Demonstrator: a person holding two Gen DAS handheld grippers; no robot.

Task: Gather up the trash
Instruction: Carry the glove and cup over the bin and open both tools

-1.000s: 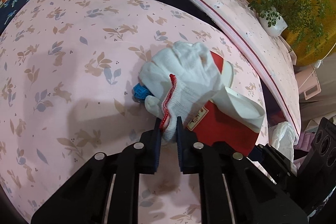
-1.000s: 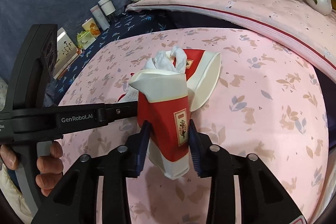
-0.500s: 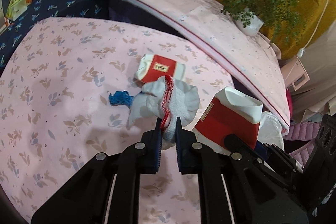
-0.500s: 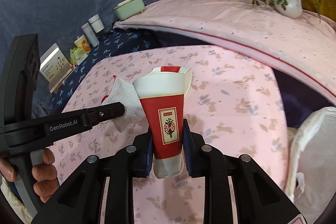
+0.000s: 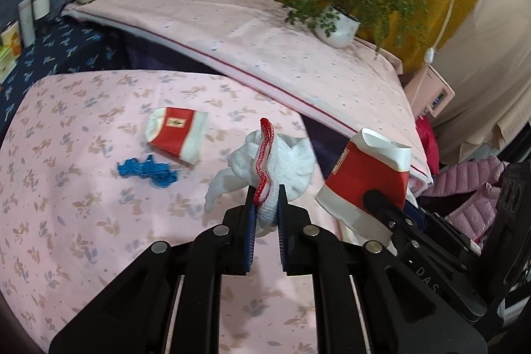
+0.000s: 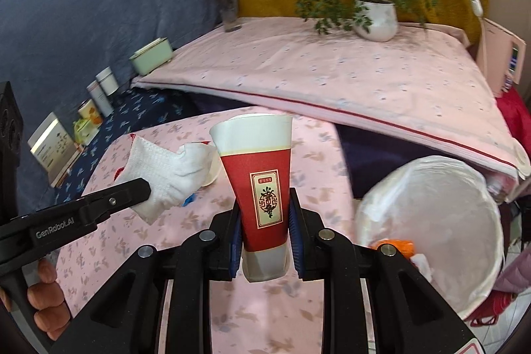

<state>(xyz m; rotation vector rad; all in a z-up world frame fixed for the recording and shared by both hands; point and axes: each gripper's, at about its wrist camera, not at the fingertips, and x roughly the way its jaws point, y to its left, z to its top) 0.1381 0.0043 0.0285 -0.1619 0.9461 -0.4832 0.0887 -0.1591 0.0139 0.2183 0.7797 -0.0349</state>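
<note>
Both grippers loaded above the pink floral cloth (image 5: 66,221).

Left gripper (image 5: 264,204): jaws nearly closed, pinching white glove (image 5: 285,161) at centre frame. Right gripper (image 6: 264,204): jaws just narrowed, clamping red paper cup (image 6: 262,181) upright, centre frame. White-lined bin (image 6: 431,221) at right; second cup (image 5: 177,133) and blue scrap (image 5: 147,170) lie on cloth, upper left.
</note>
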